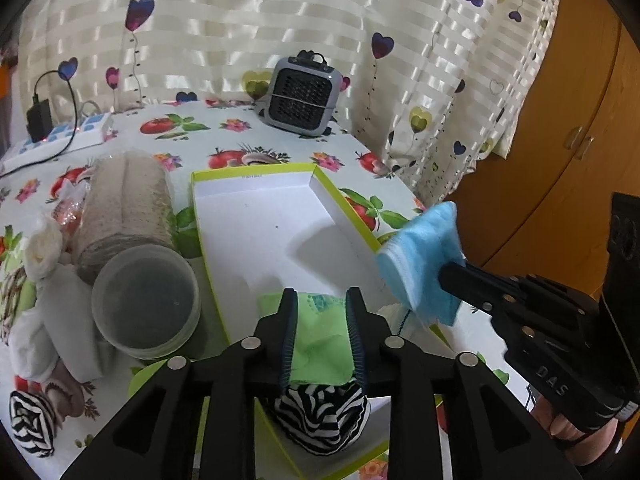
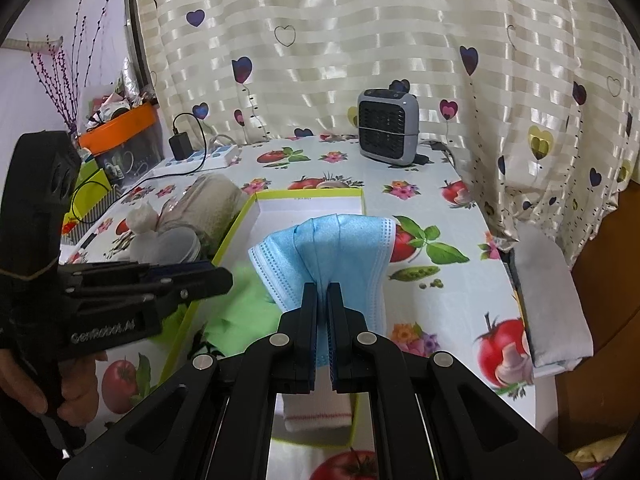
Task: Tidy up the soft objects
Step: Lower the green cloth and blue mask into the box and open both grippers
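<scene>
- Your left gripper [image 1: 322, 320] stands released, jaws apart around the green cloth [image 1: 320, 344] lying in the box [image 1: 256, 216] under it; lift carelessly and a pad may drag it out.
- Your right gripper [image 2: 322, 300] is clenched on the blue mask [image 2: 332, 248], ahead over the box rim; its loose folds may snag there and spill outside.
</scene>
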### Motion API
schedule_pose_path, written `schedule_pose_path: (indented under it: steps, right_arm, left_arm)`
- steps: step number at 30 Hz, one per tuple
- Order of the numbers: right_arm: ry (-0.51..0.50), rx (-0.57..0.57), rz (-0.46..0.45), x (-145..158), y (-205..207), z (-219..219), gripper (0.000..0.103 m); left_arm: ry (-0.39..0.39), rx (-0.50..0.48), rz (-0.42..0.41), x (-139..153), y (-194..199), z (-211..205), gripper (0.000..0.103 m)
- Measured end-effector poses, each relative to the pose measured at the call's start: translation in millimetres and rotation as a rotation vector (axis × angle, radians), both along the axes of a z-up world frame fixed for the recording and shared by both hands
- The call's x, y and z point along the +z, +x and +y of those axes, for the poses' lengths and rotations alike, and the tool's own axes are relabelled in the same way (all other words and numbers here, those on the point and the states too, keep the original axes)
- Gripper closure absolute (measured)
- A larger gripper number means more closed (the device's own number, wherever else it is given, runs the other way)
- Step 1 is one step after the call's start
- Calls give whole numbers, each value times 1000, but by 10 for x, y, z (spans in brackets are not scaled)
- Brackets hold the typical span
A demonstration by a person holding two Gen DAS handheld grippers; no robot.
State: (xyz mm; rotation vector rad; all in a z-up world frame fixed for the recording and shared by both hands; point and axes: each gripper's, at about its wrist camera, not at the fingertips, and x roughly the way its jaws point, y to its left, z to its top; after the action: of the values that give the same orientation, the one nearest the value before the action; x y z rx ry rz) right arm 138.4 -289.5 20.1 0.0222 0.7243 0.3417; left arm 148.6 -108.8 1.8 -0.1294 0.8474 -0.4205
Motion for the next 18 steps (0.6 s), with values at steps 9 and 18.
schedule_pose_path:
  steps: [9,18]
  right_arm:
    - [9,39,19,-74,250,186,98]
    - [-20,75,40,-158,385,352,86]
  left_arm:
    - [7,41,-24,99,-114,157,78]
    - [4,76,-49,224,-279,301,78]
